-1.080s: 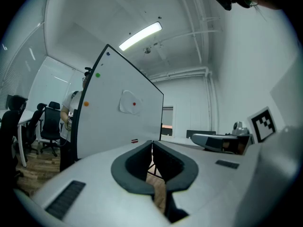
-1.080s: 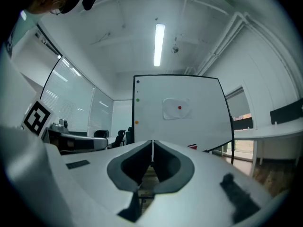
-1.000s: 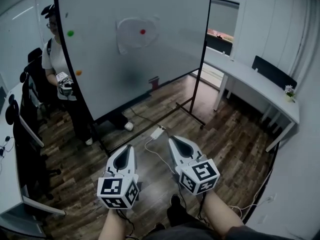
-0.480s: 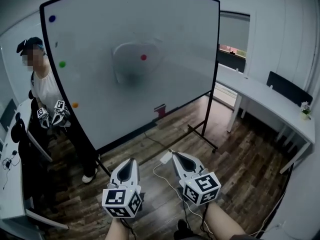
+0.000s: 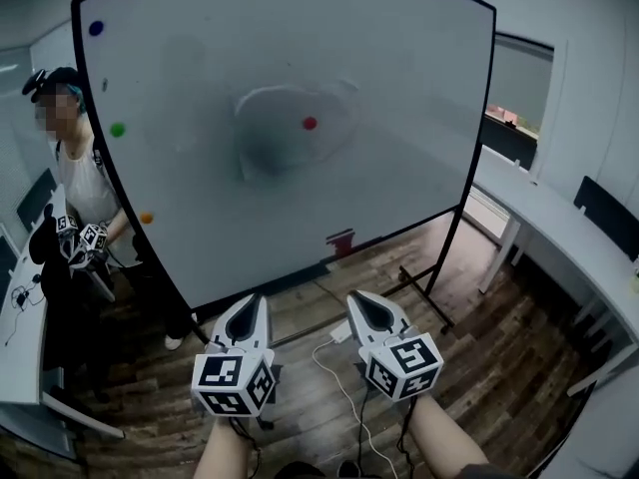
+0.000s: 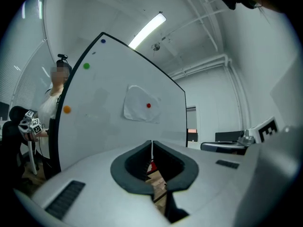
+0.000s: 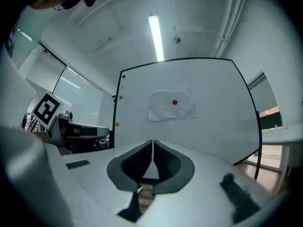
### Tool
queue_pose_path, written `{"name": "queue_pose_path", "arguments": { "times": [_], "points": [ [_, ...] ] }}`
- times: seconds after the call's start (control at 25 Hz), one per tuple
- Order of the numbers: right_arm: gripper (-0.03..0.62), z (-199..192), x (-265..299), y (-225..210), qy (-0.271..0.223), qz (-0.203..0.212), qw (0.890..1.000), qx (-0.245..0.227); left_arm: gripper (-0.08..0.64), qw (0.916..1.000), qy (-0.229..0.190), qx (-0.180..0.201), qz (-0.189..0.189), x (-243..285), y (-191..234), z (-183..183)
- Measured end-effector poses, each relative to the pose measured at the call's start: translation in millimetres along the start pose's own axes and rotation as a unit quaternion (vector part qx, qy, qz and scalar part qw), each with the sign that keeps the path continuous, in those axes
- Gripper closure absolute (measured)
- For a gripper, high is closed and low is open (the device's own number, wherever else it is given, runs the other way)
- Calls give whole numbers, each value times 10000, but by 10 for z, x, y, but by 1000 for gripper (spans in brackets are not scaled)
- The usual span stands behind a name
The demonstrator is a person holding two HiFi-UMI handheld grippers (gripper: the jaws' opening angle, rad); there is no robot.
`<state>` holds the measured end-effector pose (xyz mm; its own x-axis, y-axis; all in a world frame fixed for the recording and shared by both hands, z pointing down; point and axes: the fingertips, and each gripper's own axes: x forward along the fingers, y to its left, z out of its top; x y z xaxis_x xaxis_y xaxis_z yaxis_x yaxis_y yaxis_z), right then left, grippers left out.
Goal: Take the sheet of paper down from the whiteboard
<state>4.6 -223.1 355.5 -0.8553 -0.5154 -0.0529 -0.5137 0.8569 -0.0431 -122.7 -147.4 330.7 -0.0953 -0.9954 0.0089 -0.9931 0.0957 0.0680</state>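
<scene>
Nearest, two grippers are held side by side above the wooden floor (image 5: 489, 367), both aimed level at the board ahead. The jaws of the left gripper (image 5: 258, 299) are seen pressed together with nothing between them. The jaws of the right gripper (image 5: 351, 297) are likewise closed and empty. A white cable (image 5: 344, 392) is seen trailing across the floor between them.

Beyond, well apart from both grippers, the whiteboard (image 5: 419, 78) is stood upright on its frame. The sheet of paper (image 5: 290, 138) is pinned near the board's middle by a red magnet (image 5: 310, 124) set right of the sheet's centre. The sheet is laid flat against the board, facing the grippers, with its long axis run across the board. It is white, barely set off from the board, with a bulged, rounded upper edge and curled margins. A blue magnet (image 5: 96, 28), a green magnet (image 5: 118, 129) and an orange magnet (image 5: 147, 218) are spaced down the board's left edge. A person (image 5: 75, 183) is seen standing beside that edge.
</scene>
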Motion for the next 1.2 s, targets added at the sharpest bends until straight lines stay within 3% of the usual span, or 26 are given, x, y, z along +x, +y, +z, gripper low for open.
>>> {"name": "queue_pose_path", "arguments": {
  "times": [0.68, 1.0, 1.2],
  "points": [
    [569, 310, 1467, -581, -258, -228, 9994, -59, 537, 9997, -221, -52, -115, 1343, 927, 453],
    [569, 450, 1917, -726, -429, -458, 9980, -113, 389, 9984, -313, 38, -459, 1889, 1082, 607],
    [569, 549, 2069, -813, -513, -630, 9963, -268, 374, 9980, -408, 147, -467, 2144, 1130, 720]
  ]
}}
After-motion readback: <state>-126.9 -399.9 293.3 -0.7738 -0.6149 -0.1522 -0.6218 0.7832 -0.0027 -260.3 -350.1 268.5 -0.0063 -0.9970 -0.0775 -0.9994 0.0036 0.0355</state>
